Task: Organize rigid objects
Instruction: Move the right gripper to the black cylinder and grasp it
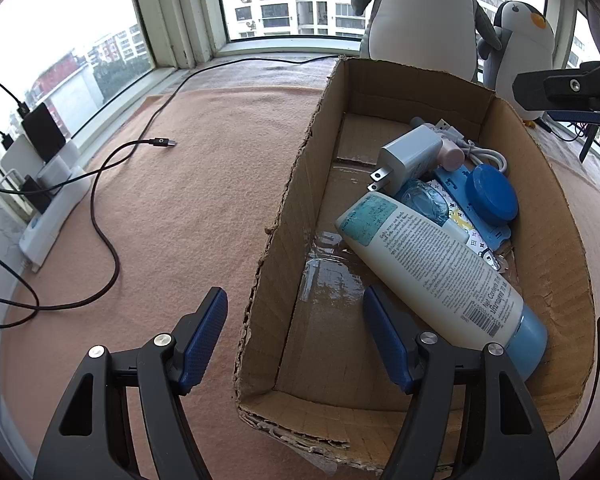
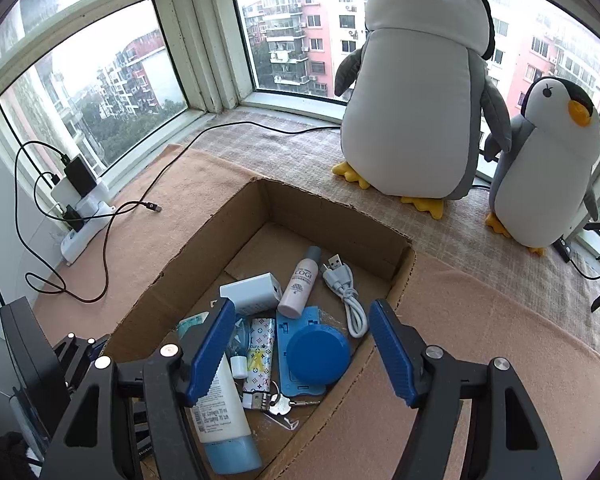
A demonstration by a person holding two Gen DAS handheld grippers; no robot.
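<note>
The right hand-held gripper (image 2: 302,350), jaws apart and empty, hangs over a pink "COGI" bottle (image 2: 299,287).

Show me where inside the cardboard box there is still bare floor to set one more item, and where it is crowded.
Bare floor in the cardboard box lies along its left wall, beside the lotion tube, and at the far end behind the white charger. The right side is crowded: blue round lid, pink bottle, white cable.

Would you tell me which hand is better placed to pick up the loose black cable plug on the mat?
Left. The left gripper, open, straddles the box wall nearest the plug; the right gripper, also open, hangs over the box's contents, farther away.
</note>
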